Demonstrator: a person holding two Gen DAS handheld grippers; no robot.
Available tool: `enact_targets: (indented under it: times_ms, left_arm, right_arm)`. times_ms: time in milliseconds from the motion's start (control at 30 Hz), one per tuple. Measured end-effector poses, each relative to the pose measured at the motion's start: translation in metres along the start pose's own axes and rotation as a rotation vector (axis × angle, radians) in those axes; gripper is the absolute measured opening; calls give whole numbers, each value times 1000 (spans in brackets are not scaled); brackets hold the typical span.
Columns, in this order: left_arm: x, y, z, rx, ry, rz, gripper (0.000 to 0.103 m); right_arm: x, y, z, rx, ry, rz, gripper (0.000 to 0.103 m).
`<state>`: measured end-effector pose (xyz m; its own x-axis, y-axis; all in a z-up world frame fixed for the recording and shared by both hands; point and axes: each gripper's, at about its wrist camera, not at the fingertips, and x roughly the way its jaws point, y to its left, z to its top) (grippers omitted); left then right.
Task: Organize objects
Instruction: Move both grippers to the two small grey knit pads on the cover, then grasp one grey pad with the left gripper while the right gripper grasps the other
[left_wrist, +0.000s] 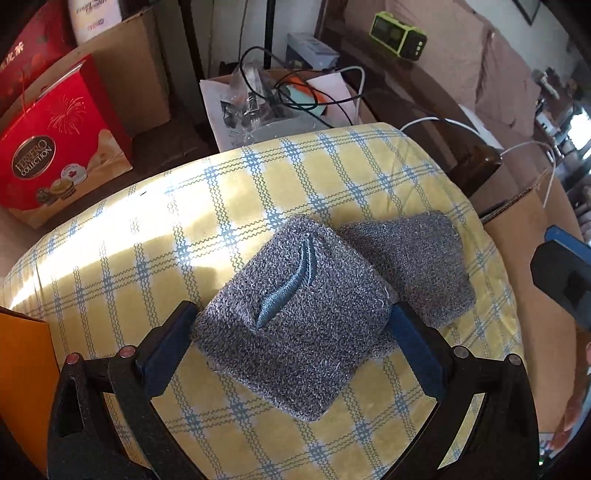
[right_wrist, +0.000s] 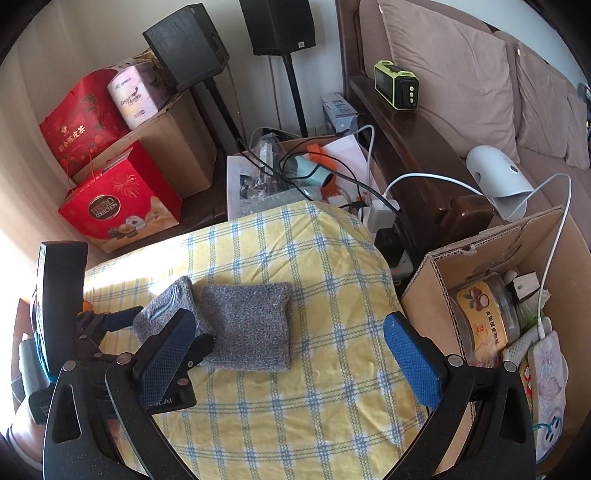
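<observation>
At frame centre, the left gripper (left_wrist: 293, 325) clamps a grey knitted wristband (left_wrist: 295, 317) with a teal embroidered swoosh, while the right gripper (right_wrist: 288, 354) hovers, fingers apart, over its plain twin (right_wrist: 247, 325).

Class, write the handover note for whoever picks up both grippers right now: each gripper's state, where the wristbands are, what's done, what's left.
Left gripper: shut on the grey wristband with the teal logo, which is tilted up, its far edge leaning on the plain grey wristband.
Right gripper: open, empty, hovering over the yellow checked cloth.
Plain wristband lies flat on the cloth.
Done: logo wristband gripped.
Left: neither wristband looks put away yet; the destination isn't shown, possibly the cardboard box on the right.
</observation>
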<state>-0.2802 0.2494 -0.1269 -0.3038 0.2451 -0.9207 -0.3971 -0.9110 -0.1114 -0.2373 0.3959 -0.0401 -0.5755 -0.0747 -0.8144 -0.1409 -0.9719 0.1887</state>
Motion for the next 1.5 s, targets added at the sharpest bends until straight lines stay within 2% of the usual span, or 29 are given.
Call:
enact_targets:
  times_ms: [33, 67, 133, 200, 233, 333, 433, 567, 633, 733, 867, 967, 1067, 1167, 1267, 1367, 1500]
  left_arm:
    - [-2, 0, -2, 2, -10, -4, 100]
    - [-4, 1, -3, 2, -19, -14, 94]
    - [-9, 2, -5, -3, -28, -49, 77]
    - [-14, 4, -5, -18, -11, -88, 38]
    - [-15, 6, -5, -29, 1, -82, 35]
    - [-26, 11, -10, -60, -11, -96, 33]
    - [-50, 20, -18, -116, -68, -81, 33]
    - [-94, 29, -33, -173, -157, -155, 33]
    - [-115, 30, -42, -175, -192, -184, 33]
    - [-144, 31, -54, -160, -247, -176, 33]
    - [-174, 33, -65, -142, -287, -171, 34]
    - [-191, 36, -69, -145, -312, -175, 34]
    - [-203, 37, -74, -133, -344, -147, 34]
    - [-207, 39, -76, -137, -339, -159, 34]
    - [-209, 38, -82, -135, -335, -161, 34]
    - [-216, 36, -89, -134, -320, -213, 34]
    - [-239, 33, -101, -137, -360, -225, 35]
  right_arm:
    - [0, 0, 0, -2, -1, 1, 103]
    - [0, 0, 0, -3, -1, 3, 103]
    - [-1, 0, -1, -4, 0, 6, 103]
    - [-1, -1, -2, 2, 3, 16, 103]
    - [-1, -1, -2, 7, 5, 20, 103]
    - [1, 0, -3, 15, 11, 27, 103]
    - [4, 4, -4, 16, 12, 30, 102]
    - [14, 14, -6, 2, 28, 27, 102]
    - [22, 20, -8, -9, 42, 20, 102]
    - [35, 29, -12, -28, 57, 11, 102]
    - [54, 37, -16, -42, 82, 1, 89]
    - [65, 47, -16, -76, 92, -20, 88]
    - [74, 53, -19, -83, 92, -51, 90]
    - [78, 55, -21, -93, 81, -76, 93]
    - [80, 61, -26, -154, 68, -149, 83]
    - [73, 66, -29, -177, 56, -153, 53]
    - [66, 71, -33, -201, 69, -141, 43]
